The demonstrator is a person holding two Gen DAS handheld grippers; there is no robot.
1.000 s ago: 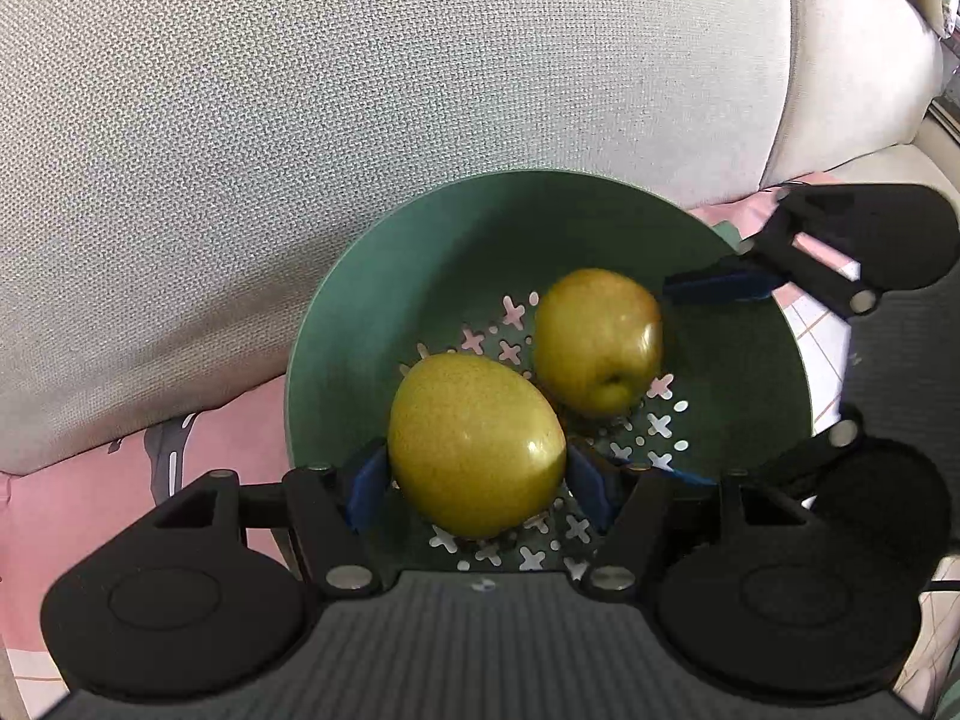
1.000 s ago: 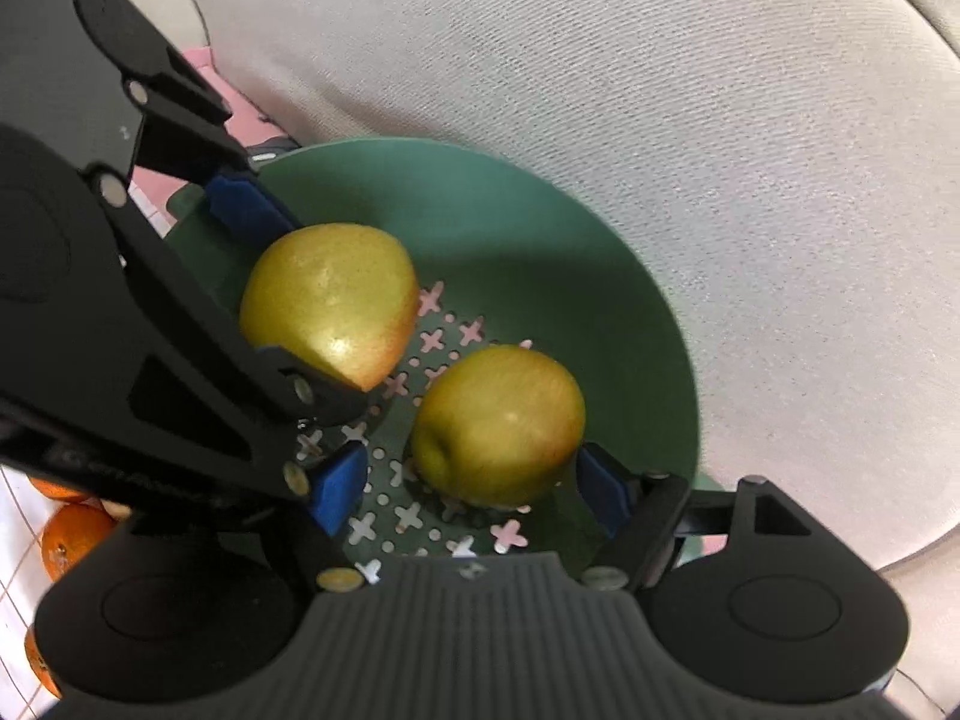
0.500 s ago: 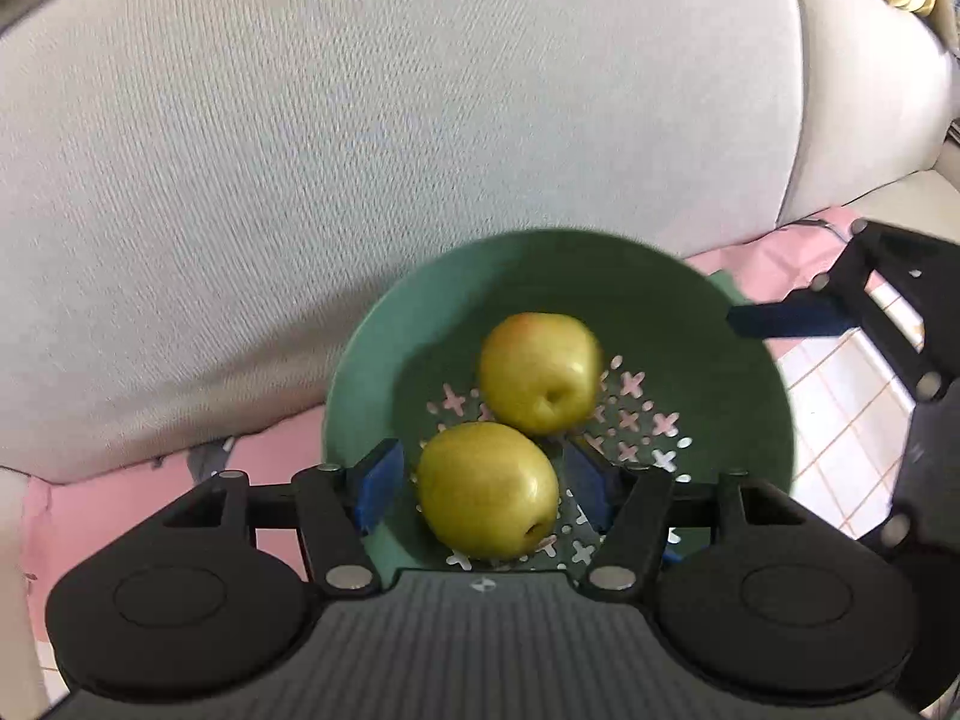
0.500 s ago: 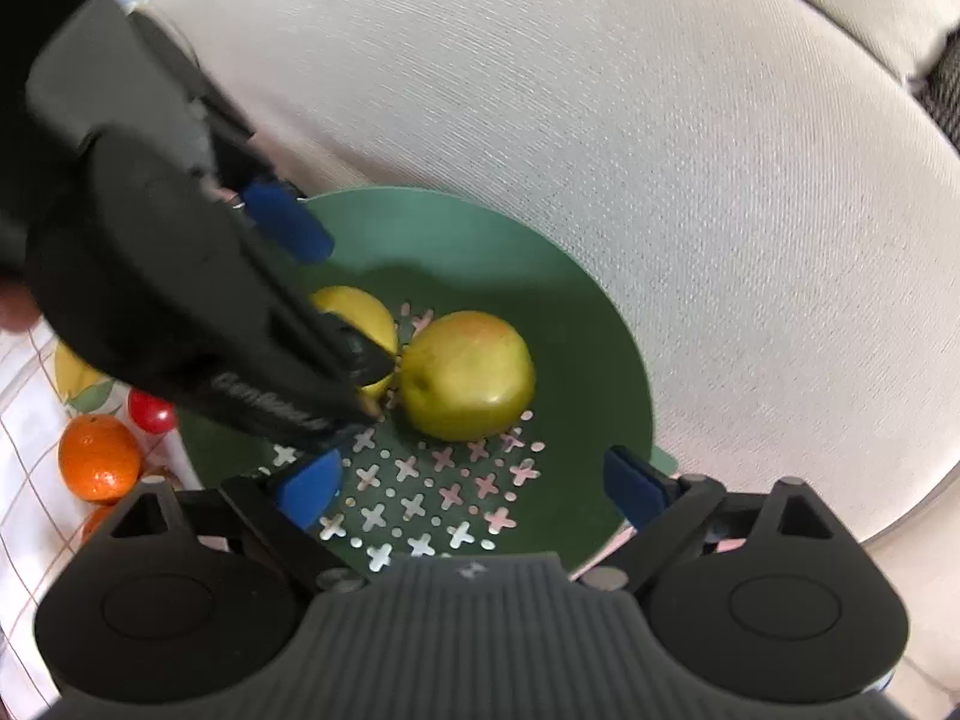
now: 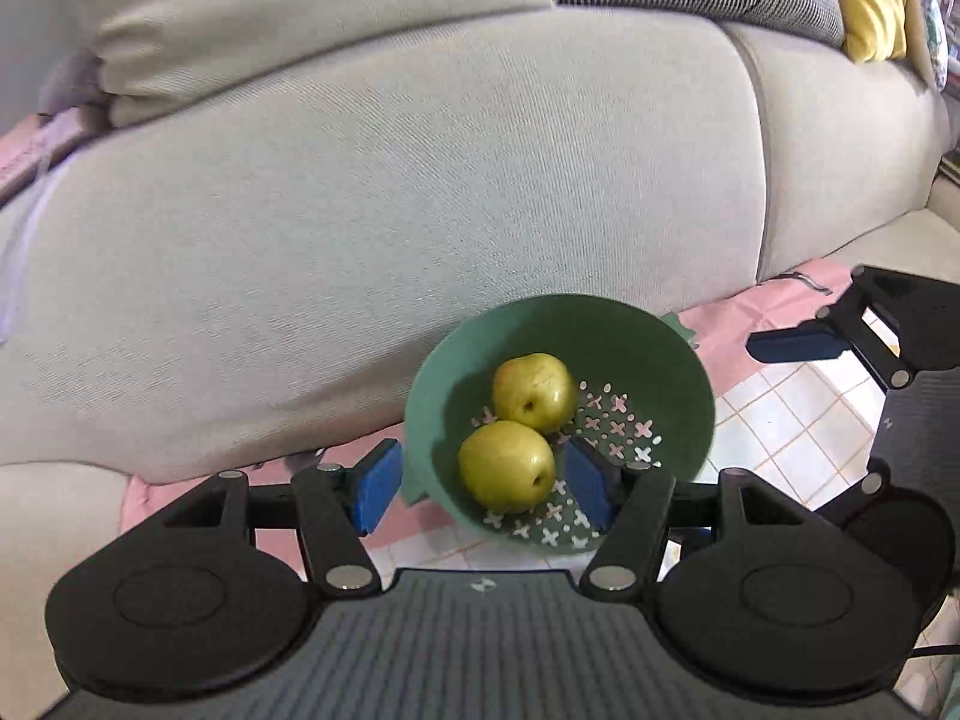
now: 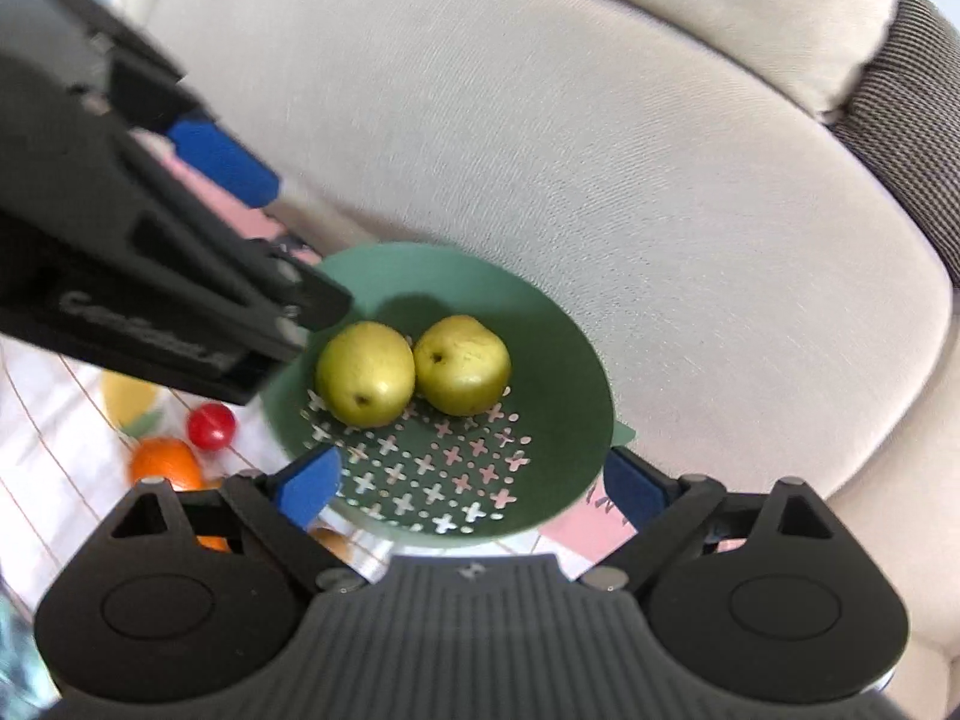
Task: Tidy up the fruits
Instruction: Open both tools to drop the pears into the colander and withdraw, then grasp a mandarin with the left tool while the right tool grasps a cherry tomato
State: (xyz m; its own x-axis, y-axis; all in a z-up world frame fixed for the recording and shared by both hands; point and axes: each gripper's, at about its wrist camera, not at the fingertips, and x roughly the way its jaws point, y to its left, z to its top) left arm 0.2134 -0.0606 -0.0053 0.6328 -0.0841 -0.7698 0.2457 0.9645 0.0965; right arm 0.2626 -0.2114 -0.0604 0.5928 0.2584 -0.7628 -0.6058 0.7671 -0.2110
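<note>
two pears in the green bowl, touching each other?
Touching. The right wrist view shows the left pear pressed against the right pear with no gap, both lying in the bowl.

We find almost no writing. Raised lettering runs along the side of the left gripper (image 6: 180, 276) in the right wrist view, too blurred for us to read. A small emblem marks each gripper's ridged grey body.

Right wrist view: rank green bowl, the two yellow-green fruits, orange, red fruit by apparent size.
1. Green bowl, clearly largest.
2. The two yellow-green fruits, left and right: look alike, not ranked.
3. Orange, partly hidden by the gripper, so unsure.
4. Small red fruit, smallest.
</note>
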